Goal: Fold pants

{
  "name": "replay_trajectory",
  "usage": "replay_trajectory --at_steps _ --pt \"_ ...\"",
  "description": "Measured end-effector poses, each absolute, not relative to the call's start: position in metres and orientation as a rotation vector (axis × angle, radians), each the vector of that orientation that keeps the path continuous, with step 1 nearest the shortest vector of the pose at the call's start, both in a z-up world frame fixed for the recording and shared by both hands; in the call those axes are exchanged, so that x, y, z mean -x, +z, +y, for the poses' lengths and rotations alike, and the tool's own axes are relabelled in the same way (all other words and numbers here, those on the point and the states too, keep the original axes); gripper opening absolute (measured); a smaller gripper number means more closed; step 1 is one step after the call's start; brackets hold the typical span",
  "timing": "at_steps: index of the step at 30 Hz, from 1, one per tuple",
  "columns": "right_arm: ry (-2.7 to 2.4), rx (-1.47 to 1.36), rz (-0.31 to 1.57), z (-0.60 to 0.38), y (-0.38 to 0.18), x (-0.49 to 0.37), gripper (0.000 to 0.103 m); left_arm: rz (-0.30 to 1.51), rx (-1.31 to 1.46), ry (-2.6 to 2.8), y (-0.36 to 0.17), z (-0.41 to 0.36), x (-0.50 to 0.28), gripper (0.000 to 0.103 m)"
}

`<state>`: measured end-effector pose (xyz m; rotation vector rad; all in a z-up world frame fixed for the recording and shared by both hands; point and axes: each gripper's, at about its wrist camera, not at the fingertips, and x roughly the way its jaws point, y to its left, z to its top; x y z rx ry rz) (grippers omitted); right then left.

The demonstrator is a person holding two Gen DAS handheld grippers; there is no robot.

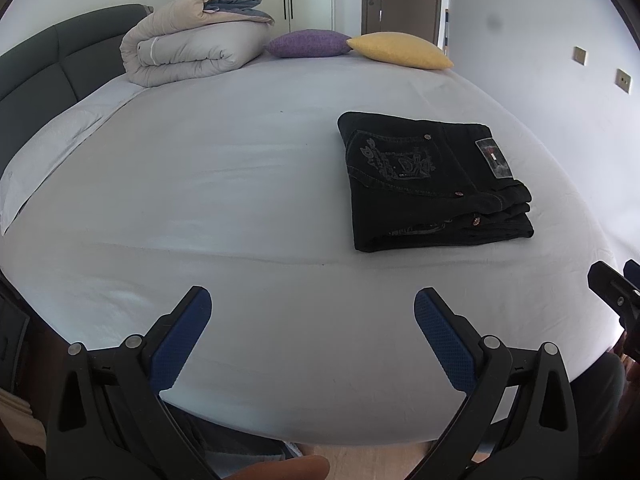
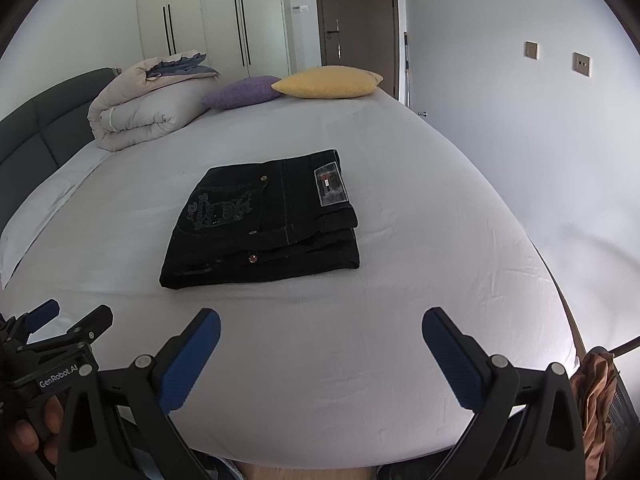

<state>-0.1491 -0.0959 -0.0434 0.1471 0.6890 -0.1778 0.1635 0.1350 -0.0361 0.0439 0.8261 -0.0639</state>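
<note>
Black jeans lie folded into a compact stack on the grey bed sheet, back pocket embroidery and waist label facing up. They also show in the right wrist view. My left gripper is open and empty, hovering over the near edge of the bed, left of and nearer than the jeans. My right gripper is open and empty, just in front of the jeans. The left gripper also shows at the lower left of the right wrist view, and part of the right gripper at the right edge of the left wrist view.
A rolled beige duvet, a purple cushion and a yellow cushion lie at the far end. A dark headboard is on the left. A wall runs along the right. Wardrobes and a brown door stand behind.
</note>
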Motion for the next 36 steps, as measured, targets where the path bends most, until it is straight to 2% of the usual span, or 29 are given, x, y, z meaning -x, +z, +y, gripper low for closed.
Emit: replay_trajectory --at_steps 36 --pt "-0.174 -0.145 0.708 -0.0915 -0.0493 0.1483 0.103 0.853 -0.032 -0.07 -0.0434 0.1377 -0.1668 0.103"
